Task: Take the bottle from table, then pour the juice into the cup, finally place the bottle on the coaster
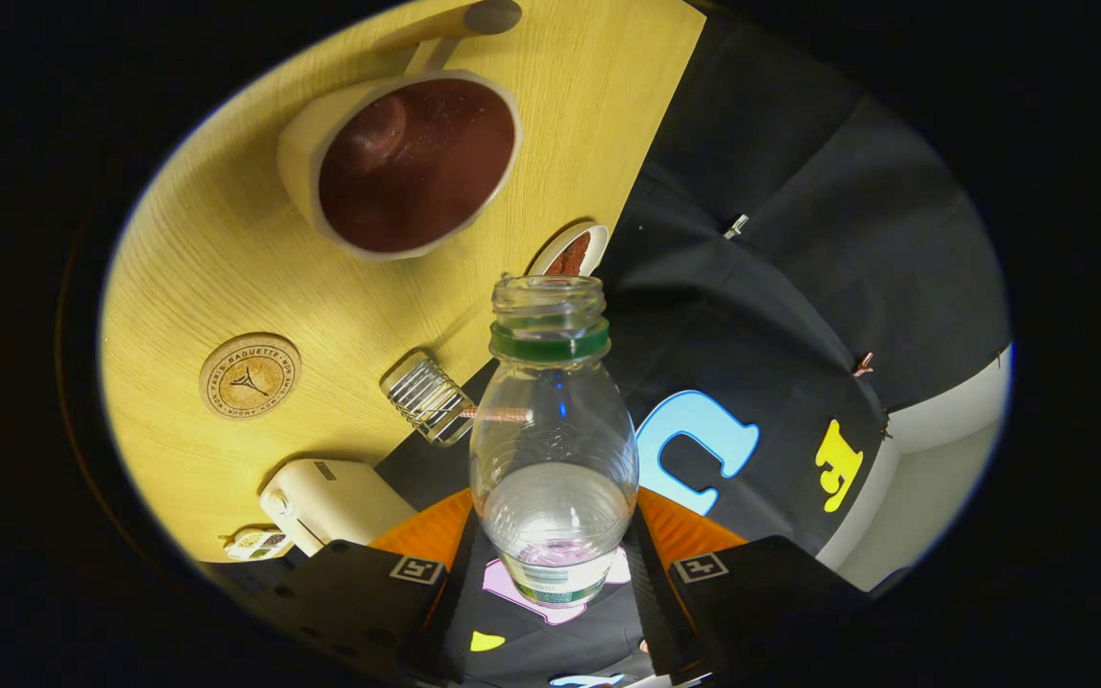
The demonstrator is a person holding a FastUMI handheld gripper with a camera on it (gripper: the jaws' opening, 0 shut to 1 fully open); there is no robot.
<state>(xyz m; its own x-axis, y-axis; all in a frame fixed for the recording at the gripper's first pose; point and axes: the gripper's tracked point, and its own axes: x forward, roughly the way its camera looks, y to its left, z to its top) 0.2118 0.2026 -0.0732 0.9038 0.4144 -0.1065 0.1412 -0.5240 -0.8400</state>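
Clearance around the coaster

Coaster [249,376] is ringed by bare table [216,239]; cup [400,164] beyond, wire rack [428,400] beside, cream device [335,502] near. Jaws are occupied by the bottle [552,435].

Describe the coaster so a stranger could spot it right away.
Start at the yellow wooden table and find the large cream cup with a dark brown inside. On the bare wood between that cup and the cream boxy device lies the round cork coaster. It alone is flat, with a printed ring and centre mark.
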